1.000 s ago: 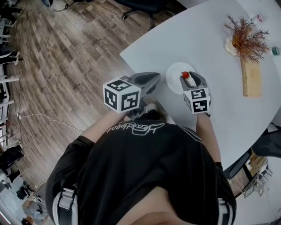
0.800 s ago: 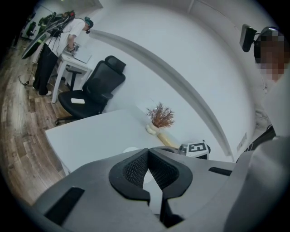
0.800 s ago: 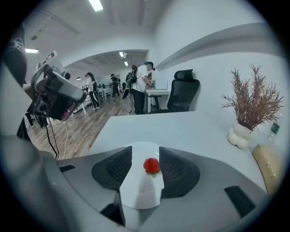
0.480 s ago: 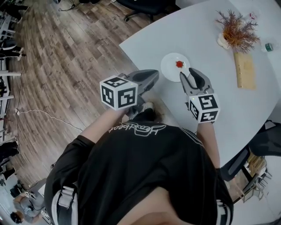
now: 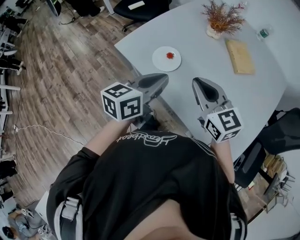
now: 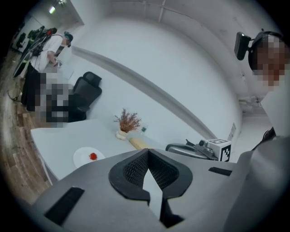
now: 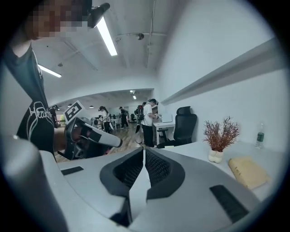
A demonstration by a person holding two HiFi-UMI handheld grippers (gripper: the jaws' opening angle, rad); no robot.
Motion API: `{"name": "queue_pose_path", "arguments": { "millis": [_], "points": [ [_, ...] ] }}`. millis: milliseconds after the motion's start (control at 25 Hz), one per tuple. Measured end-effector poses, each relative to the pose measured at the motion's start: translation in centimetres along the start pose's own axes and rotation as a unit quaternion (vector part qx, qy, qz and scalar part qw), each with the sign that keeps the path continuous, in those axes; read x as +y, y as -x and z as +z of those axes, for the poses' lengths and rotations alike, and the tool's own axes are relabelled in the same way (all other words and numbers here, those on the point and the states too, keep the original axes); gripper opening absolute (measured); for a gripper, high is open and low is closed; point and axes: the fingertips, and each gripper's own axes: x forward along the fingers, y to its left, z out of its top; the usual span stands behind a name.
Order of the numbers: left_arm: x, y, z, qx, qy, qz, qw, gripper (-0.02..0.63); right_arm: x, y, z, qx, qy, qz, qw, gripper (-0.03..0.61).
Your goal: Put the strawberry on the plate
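Note:
A small red strawberry [image 5: 170, 55] lies on the round white plate [image 5: 161, 62], which sits near the left edge of the white table [image 5: 211, 61]. Both grippers hang well short of the plate, close to my body. My left gripper [image 5: 163, 78] is shut and empty beyond the table's edge. My right gripper [image 5: 197, 83] is over the table; its jaws have just been closing and now meet with nothing between them. The left gripper view shows the plate [image 6: 82, 158] and strawberry [image 6: 93, 156] far off at lower left.
A dried plant in a white pot [image 5: 222, 18], a tan board [image 5: 240, 56] and a small bottle [image 5: 263, 33] stand at the table's far side. Office chairs [image 5: 136, 7] sit beyond and at the right [image 5: 262, 150]. People stand far back [image 7: 147, 120].
The right gripper left the strawberry on the plate, drew back towards me and rose, and its jaws went from wide open to shut. The left gripper also lifted and pulled back.

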Motion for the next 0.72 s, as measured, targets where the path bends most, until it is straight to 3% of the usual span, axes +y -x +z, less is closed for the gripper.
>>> {"name": "queue_pose_path", "arguments": {
  "millis": [320,560,720],
  "points": [
    [-9.8,1.7,-1.9,-0.018,-0.076,-0.026,0.9966,0.007,4.2,8.4,1.6,-0.04,-0.006,0.036,0.999,0.012],
    [-13.7,3.0,-3.9,-0.025,-0.088,-0.025,0.9955,0.008,5.9,12.7,1.4,-0.07,-0.043,0.044,0.996,0.014],
    [-15.5,3.6,-4.6,-0.025,-0.099,-0.022,0.9945,0.008,7.1,14.5,1.3,-0.071,-0.039,0.05,0.995,0.012]
  ]
}}
